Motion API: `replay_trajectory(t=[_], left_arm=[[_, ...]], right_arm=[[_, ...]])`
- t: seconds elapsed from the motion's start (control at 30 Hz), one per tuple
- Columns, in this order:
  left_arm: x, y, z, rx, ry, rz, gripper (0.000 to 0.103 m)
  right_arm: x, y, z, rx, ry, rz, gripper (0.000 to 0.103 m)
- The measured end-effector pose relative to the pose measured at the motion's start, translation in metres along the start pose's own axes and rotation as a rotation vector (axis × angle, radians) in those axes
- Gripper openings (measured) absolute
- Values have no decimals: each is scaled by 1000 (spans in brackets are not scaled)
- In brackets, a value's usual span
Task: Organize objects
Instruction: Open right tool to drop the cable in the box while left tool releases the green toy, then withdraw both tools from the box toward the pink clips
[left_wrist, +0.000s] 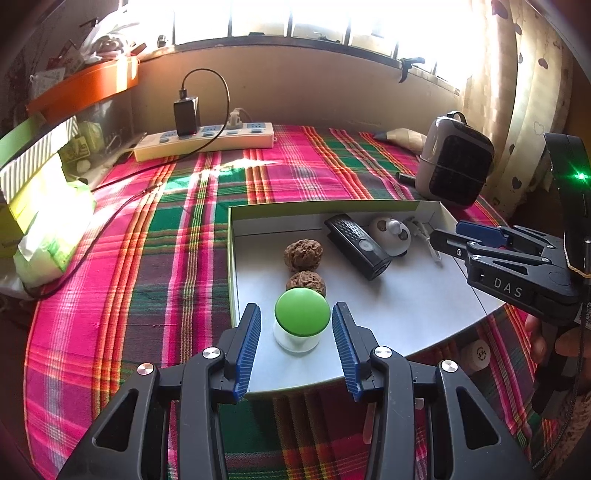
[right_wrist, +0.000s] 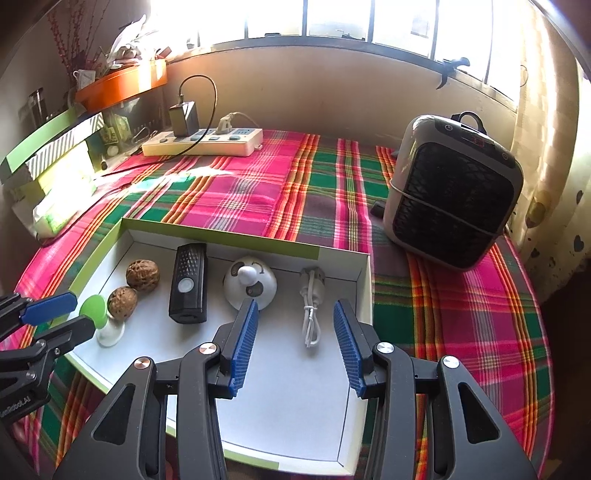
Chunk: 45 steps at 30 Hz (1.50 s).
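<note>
**Both grippers open above the tray of small objects**

Nearest to the left wrist camera, the left gripper (left_wrist: 296, 325) has its blue pads apart on both sides of the green-capped jar (left_wrist: 301, 321), with a gap on each side, so it does not clamp the jar. In the right wrist view, the right gripper (right_wrist: 295, 325) is also spread, and between its fingers lies the white cable (right_wrist: 311, 314), not touched.

By size, the plaid tablecloth (right_wrist: 240, 192) covers the whole table. On it at the right stands the grey heater (right_wrist: 452, 192), upright, well apart from the tray. At the far edge lies the white power strip (right_wrist: 203, 142) with a black charger (right_wrist: 183, 118) plugged in.

The white tray (right_wrist: 280, 398) with green rim sits on the cloth near both cameras. Inside it, from left to right: the jar, standing at the left edge; two walnuts (right_wrist: 142, 275), one behind the other, the near one just beside the jar; the black remote (right_wrist: 189, 282), lying flat; the white round fan (right_wrist: 250, 282); and then the cable near the right wall.
</note>
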<state>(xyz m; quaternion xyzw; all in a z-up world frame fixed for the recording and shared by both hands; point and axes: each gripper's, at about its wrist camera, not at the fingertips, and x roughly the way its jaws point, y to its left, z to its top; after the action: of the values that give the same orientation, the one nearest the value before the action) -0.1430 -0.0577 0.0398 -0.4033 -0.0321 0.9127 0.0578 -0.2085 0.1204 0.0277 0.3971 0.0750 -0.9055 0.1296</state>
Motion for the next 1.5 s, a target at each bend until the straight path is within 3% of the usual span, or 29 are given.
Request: replay_trajectory(t=[0.6,1.13,1.5], left_arm=[[-39,1,-22,-31,-59,-26,39],[-42,-5,-47,-25,-21,-78,39],[-39,-4,-58,-37,2,-101,39]], right_arm=[[-46,3,-30,61,-52,19,44],[-68,22,-72,43,-37,71,44],[-74,46,-98,16,-6,183,44]])
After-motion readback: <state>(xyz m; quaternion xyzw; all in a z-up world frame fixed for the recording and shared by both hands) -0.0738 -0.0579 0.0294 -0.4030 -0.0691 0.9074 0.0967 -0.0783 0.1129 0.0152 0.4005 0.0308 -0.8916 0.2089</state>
